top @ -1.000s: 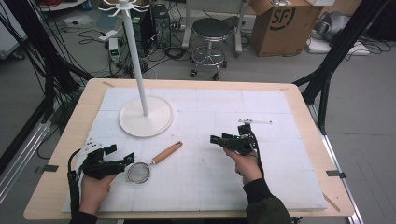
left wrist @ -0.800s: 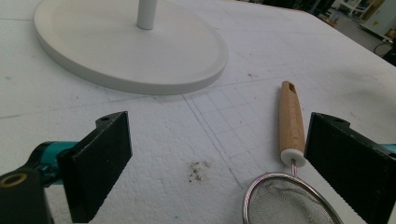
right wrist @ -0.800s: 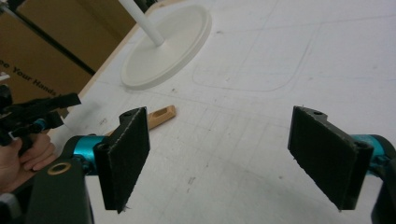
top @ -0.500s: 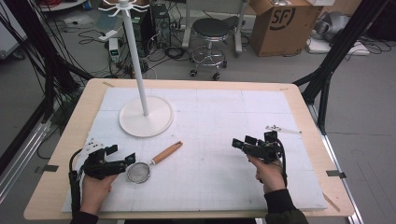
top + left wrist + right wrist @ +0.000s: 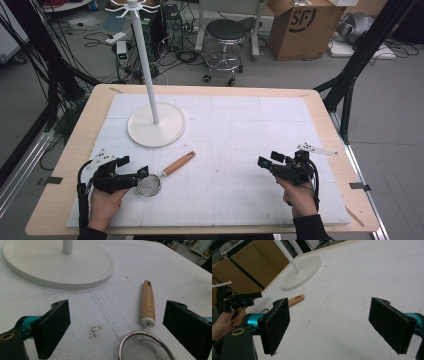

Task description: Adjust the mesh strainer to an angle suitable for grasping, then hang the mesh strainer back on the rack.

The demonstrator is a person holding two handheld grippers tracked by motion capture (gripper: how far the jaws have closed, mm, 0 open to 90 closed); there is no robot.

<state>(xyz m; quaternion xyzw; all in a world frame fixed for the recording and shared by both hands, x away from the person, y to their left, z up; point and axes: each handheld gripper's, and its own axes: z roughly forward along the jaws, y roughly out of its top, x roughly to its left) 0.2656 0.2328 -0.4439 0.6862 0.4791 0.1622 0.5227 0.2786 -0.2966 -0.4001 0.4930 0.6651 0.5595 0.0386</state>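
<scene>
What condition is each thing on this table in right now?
Strainer: lying flat on the mat, wooden handle free, ungripped.
Stand: upright on its round base.
Left hand-held gripper: open, jaws either side of the strainer's bowl.
Right hand-held gripper: open, holding nothing.

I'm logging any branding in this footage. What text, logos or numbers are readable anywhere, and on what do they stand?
"SF" in a ring: on the cardboard box on the floor beyond the table.
Dark print on a brown surface at the left edge of the right gripper view: cut off, unreadable.
Nothing else legible.
</scene>
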